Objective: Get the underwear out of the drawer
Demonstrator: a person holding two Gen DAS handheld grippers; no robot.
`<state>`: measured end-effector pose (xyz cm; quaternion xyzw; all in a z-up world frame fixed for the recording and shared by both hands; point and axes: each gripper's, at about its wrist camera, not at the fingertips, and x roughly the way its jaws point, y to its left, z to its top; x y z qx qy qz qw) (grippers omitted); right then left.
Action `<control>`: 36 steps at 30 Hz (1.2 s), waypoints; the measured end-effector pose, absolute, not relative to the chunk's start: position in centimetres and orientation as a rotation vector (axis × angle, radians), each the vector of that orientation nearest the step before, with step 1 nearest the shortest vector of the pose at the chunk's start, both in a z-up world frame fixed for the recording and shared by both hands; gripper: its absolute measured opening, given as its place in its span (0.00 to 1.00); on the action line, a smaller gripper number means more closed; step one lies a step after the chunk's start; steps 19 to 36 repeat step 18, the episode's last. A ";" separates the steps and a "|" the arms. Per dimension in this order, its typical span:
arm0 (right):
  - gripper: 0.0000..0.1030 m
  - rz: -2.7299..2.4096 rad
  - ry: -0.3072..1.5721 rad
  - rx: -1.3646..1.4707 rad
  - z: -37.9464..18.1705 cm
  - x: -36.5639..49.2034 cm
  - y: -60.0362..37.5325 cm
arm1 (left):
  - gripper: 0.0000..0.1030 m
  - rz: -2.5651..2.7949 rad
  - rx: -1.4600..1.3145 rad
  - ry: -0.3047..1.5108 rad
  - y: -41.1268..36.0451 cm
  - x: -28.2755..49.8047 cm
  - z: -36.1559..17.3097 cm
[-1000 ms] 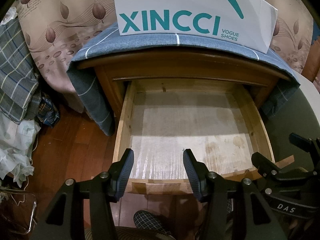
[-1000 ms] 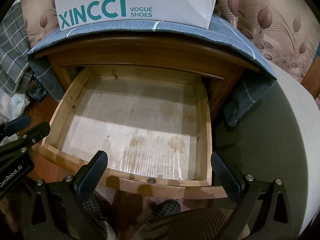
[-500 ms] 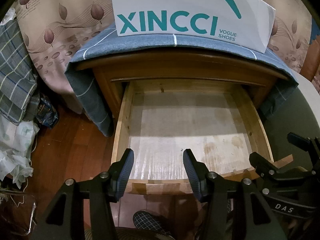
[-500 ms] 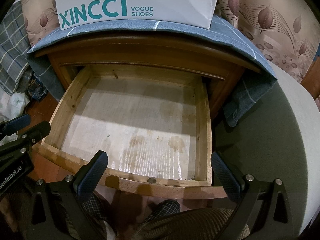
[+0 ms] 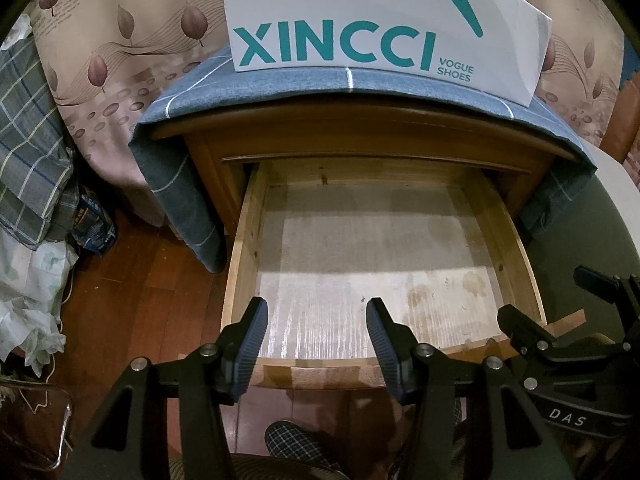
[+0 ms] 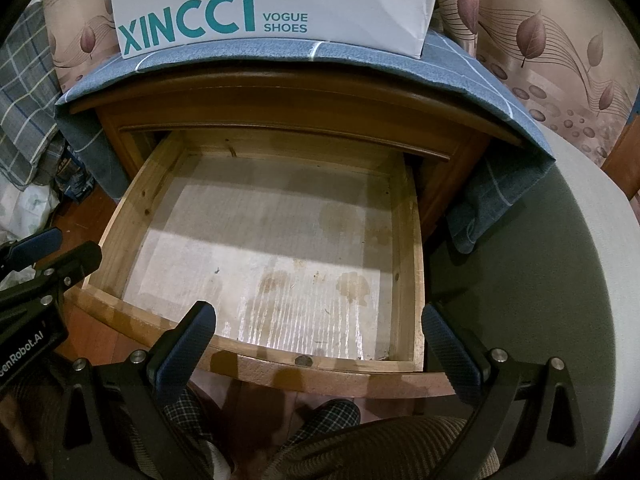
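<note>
The wooden drawer (image 5: 240, 264) of a nightstand stands pulled out; it also shows in the right wrist view (image 6: 408, 264). Its stained pale bottom is bare and I see no underwear in either view. My left gripper (image 5: 316, 316) is open and empty, held above the drawer's front edge. My right gripper (image 6: 316, 320) is wide open and empty, also above the front edge. Each gripper shows at the edge of the other's view.
A white XINCCI shoe box (image 5: 360, 32) sits on a blue cloth (image 5: 280, 84) draped over the nightstand. Plaid fabric and bags (image 5: 28, 152) lie on the wooden floor at left. A grey-green cushioned seat (image 6: 540, 280) stands at right. Plaid slippers (image 6: 332, 420) are below.
The left gripper's view has shifted slightly; the drawer and both grippers' openings look the same.
</note>
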<state>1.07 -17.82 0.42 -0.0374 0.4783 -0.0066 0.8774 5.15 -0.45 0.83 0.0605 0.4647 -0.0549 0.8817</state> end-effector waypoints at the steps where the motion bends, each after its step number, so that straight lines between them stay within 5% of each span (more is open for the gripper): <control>1: 0.99 -0.012 0.998 -0.077 0.4 1.1 -17.8 | 0.51 -0.117 0.125 0.968 -0.4 5.2 0.8; 36: 0.99 -0.013 0.998 -0.078 0.4 1.1 -17.8 | 0.51 -0.126 0.131 0.964 -0.5 5.1 0.9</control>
